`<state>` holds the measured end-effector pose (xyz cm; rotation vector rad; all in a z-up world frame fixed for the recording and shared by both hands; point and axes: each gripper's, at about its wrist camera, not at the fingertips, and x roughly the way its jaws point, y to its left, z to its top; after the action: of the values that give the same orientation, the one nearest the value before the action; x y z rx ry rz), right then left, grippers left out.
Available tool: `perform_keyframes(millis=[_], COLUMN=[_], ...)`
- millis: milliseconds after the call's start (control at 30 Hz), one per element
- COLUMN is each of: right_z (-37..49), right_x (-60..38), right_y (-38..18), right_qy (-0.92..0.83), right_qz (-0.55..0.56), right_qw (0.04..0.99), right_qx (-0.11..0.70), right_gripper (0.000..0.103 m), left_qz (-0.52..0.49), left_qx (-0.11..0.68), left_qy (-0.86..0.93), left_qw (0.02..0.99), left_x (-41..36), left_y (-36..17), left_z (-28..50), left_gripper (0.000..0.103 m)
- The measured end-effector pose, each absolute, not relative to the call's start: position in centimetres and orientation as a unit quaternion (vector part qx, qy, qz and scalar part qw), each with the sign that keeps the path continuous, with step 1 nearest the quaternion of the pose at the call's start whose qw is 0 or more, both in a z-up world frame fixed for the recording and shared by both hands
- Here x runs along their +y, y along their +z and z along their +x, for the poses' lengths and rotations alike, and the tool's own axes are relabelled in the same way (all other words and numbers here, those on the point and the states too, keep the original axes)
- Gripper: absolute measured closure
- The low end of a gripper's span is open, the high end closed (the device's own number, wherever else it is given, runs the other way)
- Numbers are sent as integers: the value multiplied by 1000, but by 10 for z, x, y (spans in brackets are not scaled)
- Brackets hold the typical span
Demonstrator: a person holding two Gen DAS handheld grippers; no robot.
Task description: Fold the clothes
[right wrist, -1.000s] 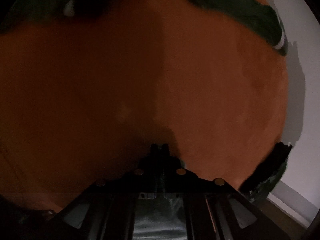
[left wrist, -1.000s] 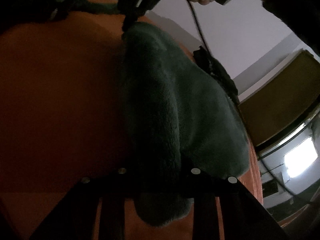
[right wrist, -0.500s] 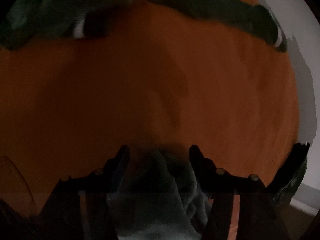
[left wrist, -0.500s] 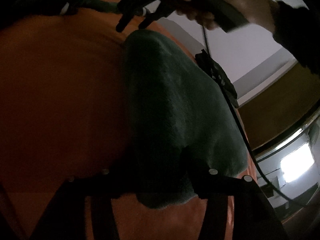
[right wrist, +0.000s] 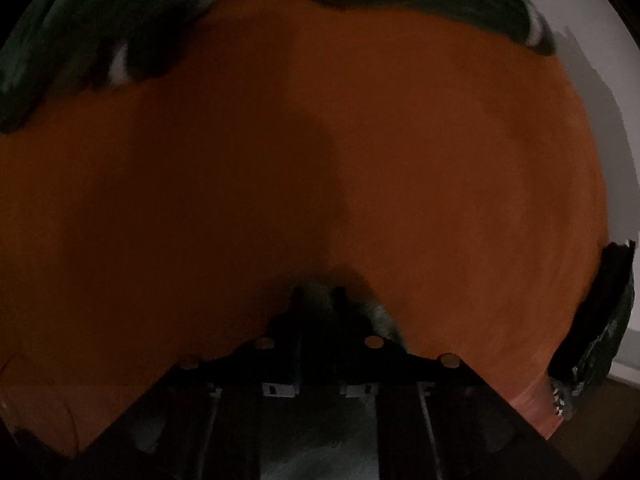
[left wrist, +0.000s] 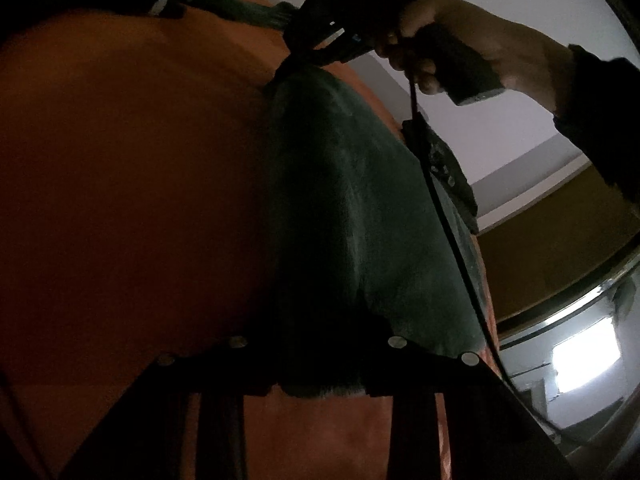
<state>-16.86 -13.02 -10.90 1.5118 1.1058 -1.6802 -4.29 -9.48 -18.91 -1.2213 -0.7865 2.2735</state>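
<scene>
Fold step underway: right claw point(right wrist: 318, 294) pinched tight on green garment point(left wrist: 360, 220) far corner; left claw point(left wrist: 316, 364) spread wide astride near hem, gripping nothing. Next likely needs closing left.

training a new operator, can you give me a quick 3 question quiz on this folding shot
1. True or false: the right gripper is pinched shut on the dark green fleece garment.
2. What colour is the surface that the garment lies on?
3. In the left wrist view, the left gripper has its fingers: A) spread either side of the garment's near edge, B) clamped on a cable, C) out of view.

Key: 1 true; 2 orange; 3 A.
</scene>
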Motion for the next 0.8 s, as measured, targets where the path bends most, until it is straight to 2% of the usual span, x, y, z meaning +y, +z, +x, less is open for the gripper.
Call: perform_keyframes(millis=[100,167,267,300,367,467,567,600,633,667,700,800], right_z=[-170,-167,-158,-155,-148,-137,-125,-127,-135,-143,-149,-158], right_x=[-124,-121,-112,-107,-88,-51,-68,-67,-61,-55,-49,-29], right_y=[-103,-95,-75,-67,-52,-37,-47,-48,-54,-61,-66,-72], right_qy=[-646,-648,-649,-651,-656,-661,-666,-668,-668,-669,-672,-699], right_qz=[565,558,545,539,531,528,521,521,525,528,530,520], right_qw=[310,321,348,356,373,394,397,399,403,407,411,418], right_qx=[411,406,402,399,385,361,356,351,340,329,315,256], right_gripper=[96,94,77,69,64,64,64,65,68,87,99,103], left_qz=[-443,-445,-432,-431,-435,-438,-442,-443,-445,-447,-449,-453], left_qx=[-275,-283,-302,-305,-303,-299,-298,-297,-296,-296,-295,-290], left_qy=[826,824,825,826,825,825,824,823,822,821,820,821], left_qw=[214,210,202,199,196,195,192,195,197,198,200,193], left_x=[-95,-103,-117,-121,-123,-116,-114,-112,-110,-109,-108,-104], left_y=[-186,-185,-186,-186,-187,-188,-190,-190,-190,-190,-191,-190], left_z=[-37,-36,-33,-34,-38,-47,-48,-48,-48,-48,-48,-49], left_gripper=[68,58,48,47,47,47,50,55,74,80,81,84])
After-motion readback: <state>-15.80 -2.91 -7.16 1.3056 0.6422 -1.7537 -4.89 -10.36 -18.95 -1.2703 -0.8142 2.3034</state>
